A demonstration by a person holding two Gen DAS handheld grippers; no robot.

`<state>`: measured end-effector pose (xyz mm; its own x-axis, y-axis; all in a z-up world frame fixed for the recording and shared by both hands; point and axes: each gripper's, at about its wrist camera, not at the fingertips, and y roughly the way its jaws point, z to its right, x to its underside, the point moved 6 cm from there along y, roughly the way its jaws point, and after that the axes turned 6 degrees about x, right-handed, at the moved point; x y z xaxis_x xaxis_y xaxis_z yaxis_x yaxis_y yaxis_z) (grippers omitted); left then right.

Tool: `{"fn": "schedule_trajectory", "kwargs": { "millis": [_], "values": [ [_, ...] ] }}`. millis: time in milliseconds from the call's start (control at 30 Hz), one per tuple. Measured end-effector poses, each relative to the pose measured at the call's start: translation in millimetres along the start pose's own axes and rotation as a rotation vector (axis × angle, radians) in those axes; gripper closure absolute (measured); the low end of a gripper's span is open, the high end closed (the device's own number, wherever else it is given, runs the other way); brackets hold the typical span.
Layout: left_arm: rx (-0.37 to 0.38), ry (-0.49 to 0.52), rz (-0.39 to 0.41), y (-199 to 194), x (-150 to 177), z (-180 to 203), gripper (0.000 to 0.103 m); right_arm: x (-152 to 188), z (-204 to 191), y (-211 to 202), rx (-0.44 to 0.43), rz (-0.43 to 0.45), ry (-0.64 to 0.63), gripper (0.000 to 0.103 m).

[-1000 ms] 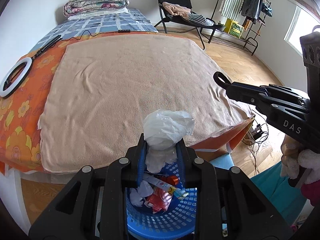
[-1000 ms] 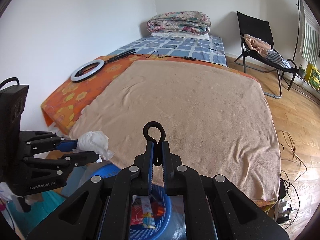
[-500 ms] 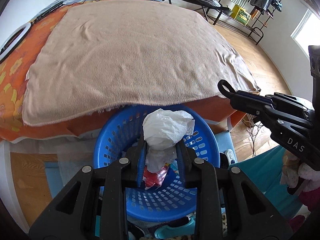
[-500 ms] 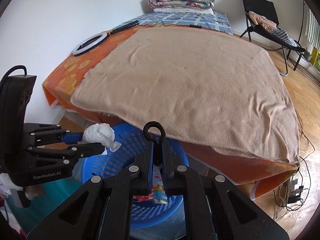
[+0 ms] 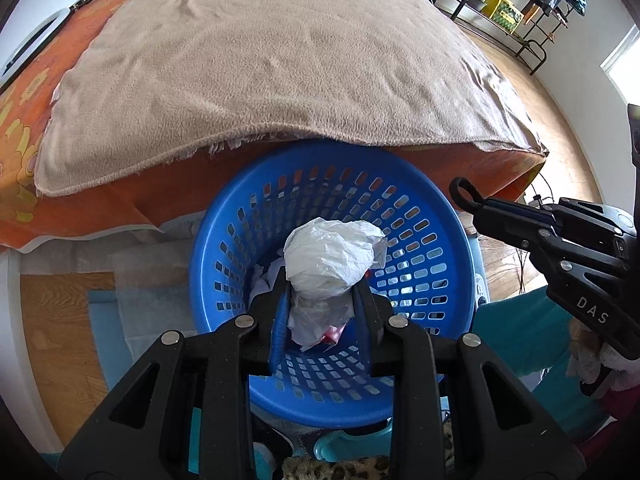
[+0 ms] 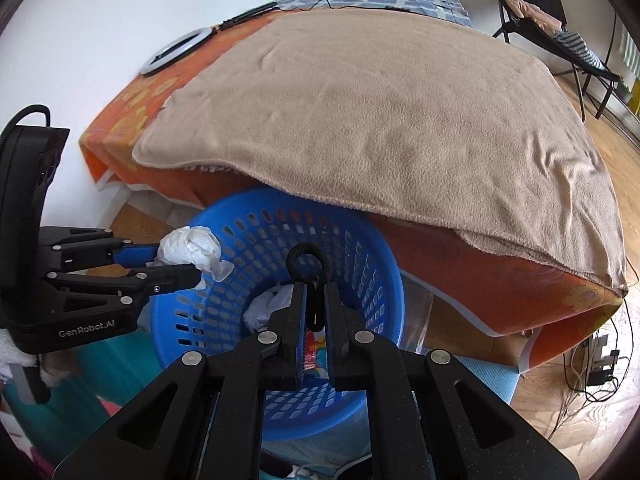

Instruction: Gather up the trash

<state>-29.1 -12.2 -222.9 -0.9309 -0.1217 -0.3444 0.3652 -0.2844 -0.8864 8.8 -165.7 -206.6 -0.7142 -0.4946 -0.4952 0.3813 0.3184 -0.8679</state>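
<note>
A round blue slatted basket (image 5: 224,216) stands on the floor against the bed's foot, holding paper scraps and colourful wrappers. My left gripper (image 5: 322,284) is shut on a crumpled white plastic bag (image 5: 332,256) and holds it above the basket's inside. In the right wrist view the same bag (image 6: 192,246) hangs over the basket's (image 6: 384,280) left rim. My right gripper (image 6: 316,292) is shut on a thin black loop (image 6: 307,258) whose ring sticks out past the fingertips, above the basket's middle. The left wrist view shows that loop (image 5: 464,192) over the right rim.
A bed with a beige blanket (image 5: 280,60) over an orange flowered sheet (image 6: 520,280) overhangs the basket's far side. A ring light (image 6: 172,52) lies on the bed's left. A black chair (image 6: 560,20) and floor cables (image 6: 600,368) are to the right. Teal cloth (image 5: 516,332) lies near the basket.
Both grippers have tilted down and come in over the basket, which now fills the lower view. The bag and the black loop stay gripped.
</note>
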Motion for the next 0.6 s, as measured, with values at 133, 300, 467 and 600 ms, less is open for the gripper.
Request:
{"fn": "schedule_trajectory", "kwargs": {
  "millis": [133,300,467,600],
  "values": [
    [-0.016,0.002,-0.008,4.7,0.8,-0.1,0.069,1.4,1.7,4.9,0.01,-0.015,0.005,0.089],
    [-0.03,0.005,-0.026,10.1,3.4,-1.0,0.067,4.5,5.0,9.7,0.018,-0.032,0.016,0.074],
    [-0.04,0.014,-0.026,11.2,4.2,-1.4,0.05,6.4,6.9,13.1,0.022,-0.045,0.024,0.065],
    [-0.044,0.009,-0.032,11.8,3.9,-2.8,0.05,6.8,9.2,15.0,0.033,-0.056,0.033,0.055]
  ]
}}
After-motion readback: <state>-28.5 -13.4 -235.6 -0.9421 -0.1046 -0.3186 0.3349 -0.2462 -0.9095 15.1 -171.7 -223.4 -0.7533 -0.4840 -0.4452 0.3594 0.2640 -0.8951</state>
